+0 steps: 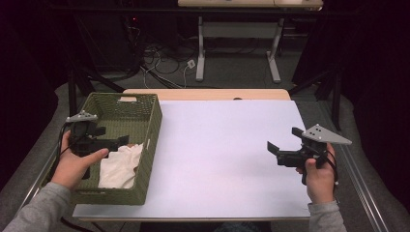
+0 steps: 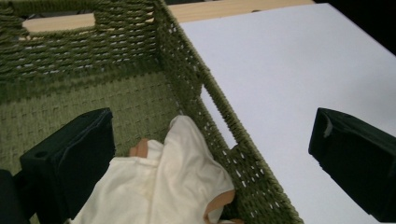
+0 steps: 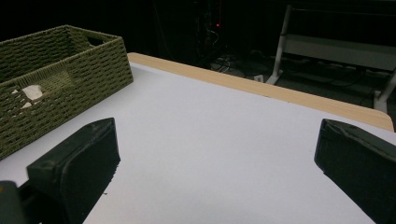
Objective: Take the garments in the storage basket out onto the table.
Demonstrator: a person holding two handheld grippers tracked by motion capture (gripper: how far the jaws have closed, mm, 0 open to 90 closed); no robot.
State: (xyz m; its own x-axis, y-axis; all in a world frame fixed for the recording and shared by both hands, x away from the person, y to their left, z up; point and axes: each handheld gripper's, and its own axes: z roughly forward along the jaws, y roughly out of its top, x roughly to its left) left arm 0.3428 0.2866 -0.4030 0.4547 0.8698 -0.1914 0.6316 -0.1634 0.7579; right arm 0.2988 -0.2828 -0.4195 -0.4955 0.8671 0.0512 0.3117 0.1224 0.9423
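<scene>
Cream cloth [image 1: 121, 166] crumpled in near half of green woven basket [image 1: 150, 128], at about 8 o'clock on the table; seen close in left gripper view [image 2: 159, 186], bunched against the basket's right wall, with tan patches at two edges. Left gripper [image 1: 123, 140] held over the basket just above the cloth, jaws spread wide and gripping nothing; in its own view one jaw over the basket floor, the other out past the wall over the white surface, cloth between and below them. Cannot tell whether jaws touch the cloth. Basket sitting at the left edge of white table top [image 1: 227, 154], handle slot in far wall at 12 o'clock. Right gripper [image 1: 280, 145] well apart, at 3 o'clock, held above bare white surface, jaws likewise wide apart and empty, pointing toward 9 o'clock. Basket [image 3: 60, 79] at 10 o'clock in right gripper view, pale cloth glimpsed through side slot. Wooden table edge [image 1: 208, 94] at far side.
</scene>
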